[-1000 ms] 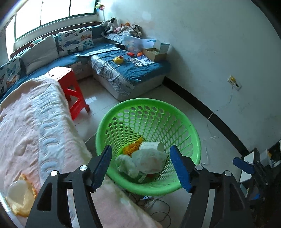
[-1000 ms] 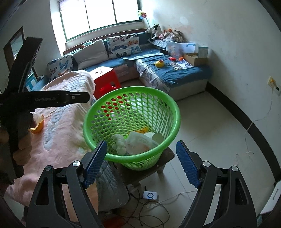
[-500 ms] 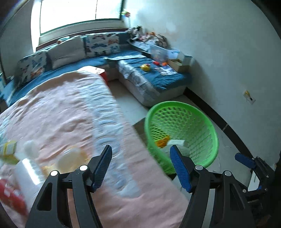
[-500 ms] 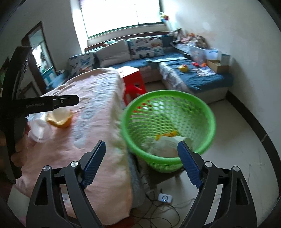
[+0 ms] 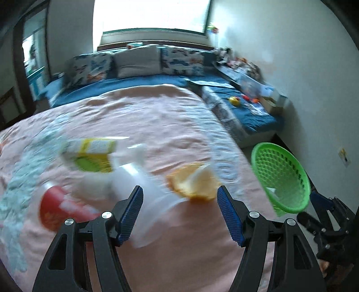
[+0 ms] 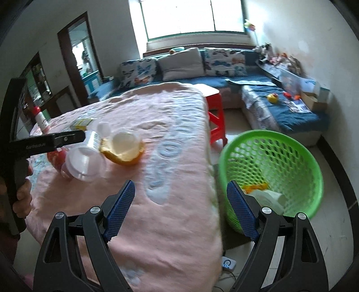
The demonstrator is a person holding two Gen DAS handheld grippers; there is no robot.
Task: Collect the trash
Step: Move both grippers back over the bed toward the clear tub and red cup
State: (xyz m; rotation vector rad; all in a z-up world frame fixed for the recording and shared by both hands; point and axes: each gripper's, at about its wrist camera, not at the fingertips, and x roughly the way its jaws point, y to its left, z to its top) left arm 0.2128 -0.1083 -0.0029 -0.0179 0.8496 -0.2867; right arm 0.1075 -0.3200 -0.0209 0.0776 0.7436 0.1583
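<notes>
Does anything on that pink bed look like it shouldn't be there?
Yes. Litter lies in a loose cluster on the pink bedspread: a clear plastic cup tipped on its side, an orange wrapper holding a pale lid, a yellow-green carton and a red packet. The green basket beside the bed already holds some trash.

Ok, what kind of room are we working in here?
Most likely a home living room. A blue corner sofa with cushions sits under the window, toys lie on it, and a pink cloth covers the table.
</notes>
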